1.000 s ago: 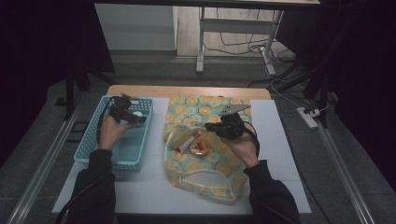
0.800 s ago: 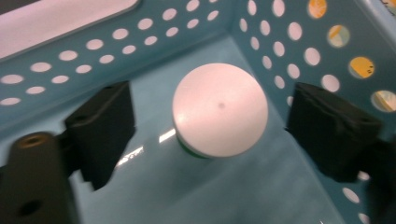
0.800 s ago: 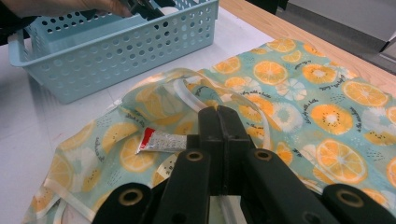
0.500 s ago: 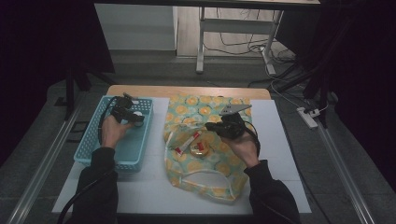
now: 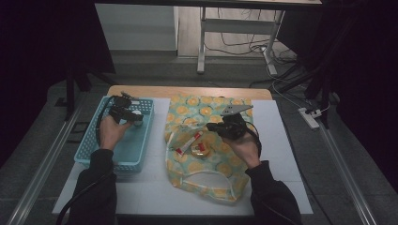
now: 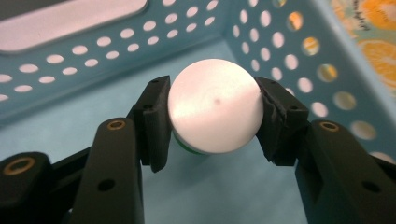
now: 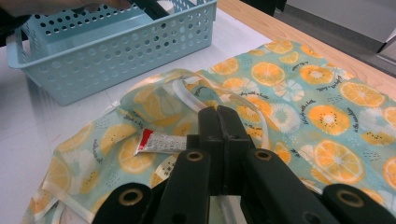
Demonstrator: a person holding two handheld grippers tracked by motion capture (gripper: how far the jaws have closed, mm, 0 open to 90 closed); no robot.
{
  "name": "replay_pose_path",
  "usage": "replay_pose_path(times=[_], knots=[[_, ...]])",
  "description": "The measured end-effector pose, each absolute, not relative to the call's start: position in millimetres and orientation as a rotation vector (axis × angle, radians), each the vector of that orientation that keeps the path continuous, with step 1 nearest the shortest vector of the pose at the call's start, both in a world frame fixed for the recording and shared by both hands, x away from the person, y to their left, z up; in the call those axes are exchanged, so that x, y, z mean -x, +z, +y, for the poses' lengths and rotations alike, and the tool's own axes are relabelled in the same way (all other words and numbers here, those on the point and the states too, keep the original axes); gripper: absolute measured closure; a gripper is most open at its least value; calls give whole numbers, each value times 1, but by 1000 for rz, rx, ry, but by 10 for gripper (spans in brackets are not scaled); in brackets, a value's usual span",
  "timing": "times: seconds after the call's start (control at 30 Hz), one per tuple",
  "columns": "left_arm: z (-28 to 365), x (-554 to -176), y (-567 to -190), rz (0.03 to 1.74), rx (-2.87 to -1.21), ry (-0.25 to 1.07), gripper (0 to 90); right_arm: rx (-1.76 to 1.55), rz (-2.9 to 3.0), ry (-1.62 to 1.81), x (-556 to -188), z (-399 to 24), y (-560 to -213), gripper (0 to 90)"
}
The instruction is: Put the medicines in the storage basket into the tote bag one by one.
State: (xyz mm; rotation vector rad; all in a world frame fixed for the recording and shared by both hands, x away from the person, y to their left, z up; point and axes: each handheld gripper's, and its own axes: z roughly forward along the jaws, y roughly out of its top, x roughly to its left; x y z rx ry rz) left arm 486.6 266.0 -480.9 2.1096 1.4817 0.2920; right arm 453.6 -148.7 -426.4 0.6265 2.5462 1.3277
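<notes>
- The left tool (image 6: 212, 116) has just been closing, and a small jar with a round white lid (image 6: 215, 112) sits between its jaws. In the left gripper view both pads touch the lid's sides, so the jar looks gripped now, with the jaws about half shut.
- The jar is inside the blue basket (image 5: 94, 145), up near the far end by the wall on the bag's side. A green rim peeks out under the lid.
- From the high view, the left tool (image 5: 126, 114) sits low in the basket's far end, and the hand hasn't really shifted.
- I'd say this marks the turn from reaching to holding: the jar can now be lifted out of the basket, or this is a last grip before letting it rest there. I can't tell which.
- The right tool (image 7: 218, 122) is fully shut. It appears to pinch the clear rim of the orange-print bag (image 5: 206, 110), keeping the mouth up.
- That bag lies across the middle of the surface (image 5: 281, 140), with a small tube (image 5: 187, 143) and another small jar (image 5: 202, 148) in its opening.
</notes>
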Motion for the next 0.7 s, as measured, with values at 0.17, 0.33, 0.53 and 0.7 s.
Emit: replay_pose_path(times=[0.17,0.33,0.53,0.7], knots=[[267,-481,-472,1453,-2108,297,504,-627,2547,1328,-453,-148,-427,898],[266,-475,-464,1428,-2118,298,504,-627,2548,1328,-454,-149,-427,898],[265,-466,-451,1384,-2124,310,504,-626,2546,1329,-453,-148,-427,898],[263,-457,-442,1350,-2132,316,504,-627,2546,1330,-453,-148,-427,898]])
